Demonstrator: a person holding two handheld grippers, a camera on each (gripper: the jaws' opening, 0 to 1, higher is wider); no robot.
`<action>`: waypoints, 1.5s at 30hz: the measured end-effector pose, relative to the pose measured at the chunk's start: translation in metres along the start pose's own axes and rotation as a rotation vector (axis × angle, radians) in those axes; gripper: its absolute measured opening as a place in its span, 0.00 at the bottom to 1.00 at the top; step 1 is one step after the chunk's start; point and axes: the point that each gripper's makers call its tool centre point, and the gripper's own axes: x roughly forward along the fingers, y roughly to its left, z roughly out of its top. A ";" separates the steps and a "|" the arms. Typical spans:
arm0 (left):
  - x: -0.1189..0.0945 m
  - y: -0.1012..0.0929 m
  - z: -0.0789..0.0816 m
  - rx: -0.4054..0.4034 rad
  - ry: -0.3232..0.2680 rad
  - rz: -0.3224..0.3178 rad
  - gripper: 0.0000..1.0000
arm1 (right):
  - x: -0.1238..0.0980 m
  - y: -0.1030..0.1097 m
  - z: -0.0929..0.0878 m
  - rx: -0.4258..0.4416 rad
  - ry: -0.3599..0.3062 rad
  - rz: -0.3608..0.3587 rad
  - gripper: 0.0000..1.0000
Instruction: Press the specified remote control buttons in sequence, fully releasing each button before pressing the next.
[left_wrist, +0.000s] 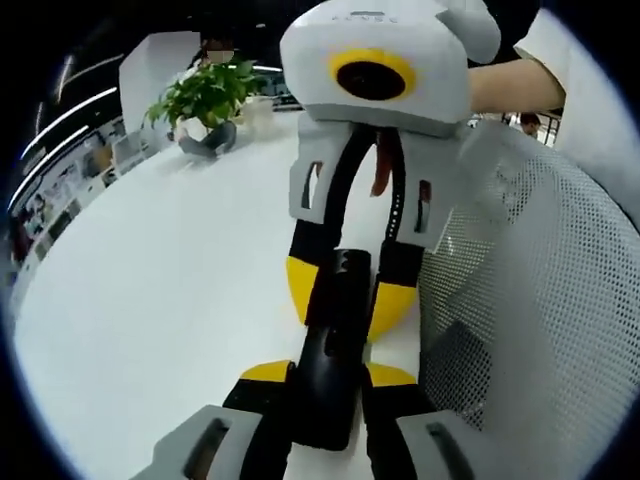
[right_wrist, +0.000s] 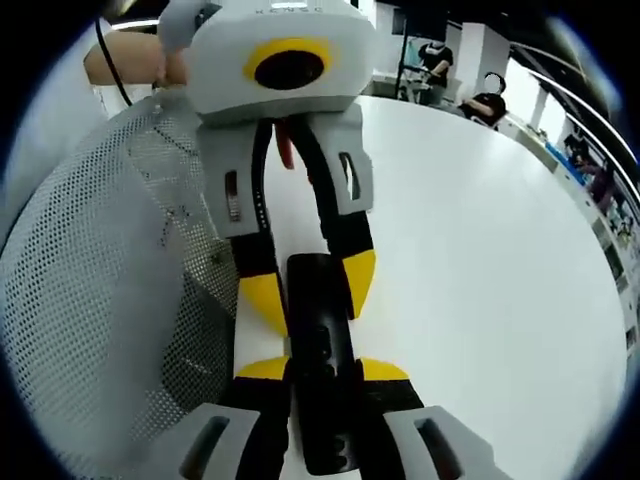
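Nearest your left tongs (left_wrist: 325, 385) is the remote control (left_wrist: 330, 360), a long black bar that runs forward out of their yellow tips and into the yellow tips of your right tongs (left_wrist: 345, 295) facing you. From the right gripper view you see the same thing mirrored: your right tongs (right_wrist: 322, 385) clamp one end of the remote control (right_wrist: 318, 350), and your left tongs (right_wrist: 305, 285) clamp the other end just ahead. So both pairs are pinched onto the remote, one at each end, with the jaws only as far apart as the remote is wide.

The remote sits above the white tabletop (left_wrist: 160, 290); you cannot tell whether it rests on it or hangs just over it. A white mesh basket (left_wrist: 540, 290) stands close beside both tongs, on the right of your left pair and on the left of your right pair. A potted plant (left_wrist: 205, 95) sits well beyond, at the far edge.

As for progress, nothing here shows a button being pushed: both pairs are busy holding, and neither tip lies on the button face. The buttons themselves are too dark to make out. You likely have the whole pressing sequence ahead, and one pair must let go before it can press.
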 end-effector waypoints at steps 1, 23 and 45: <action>0.000 0.000 0.001 -0.031 -0.010 0.002 0.27 | 0.000 0.000 0.000 0.000 0.000 0.002 0.21; -0.066 0.012 0.025 -0.056 -0.163 0.189 0.46 | 0.003 -0.005 -0.001 0.011 -0.003 -0.005 0.21; -0.127 0.036 0.042 -0.212 -0.414 0.411 0.71 | 0.005 -0.008 -0.001 0.028 -0.014 -0.010 0.22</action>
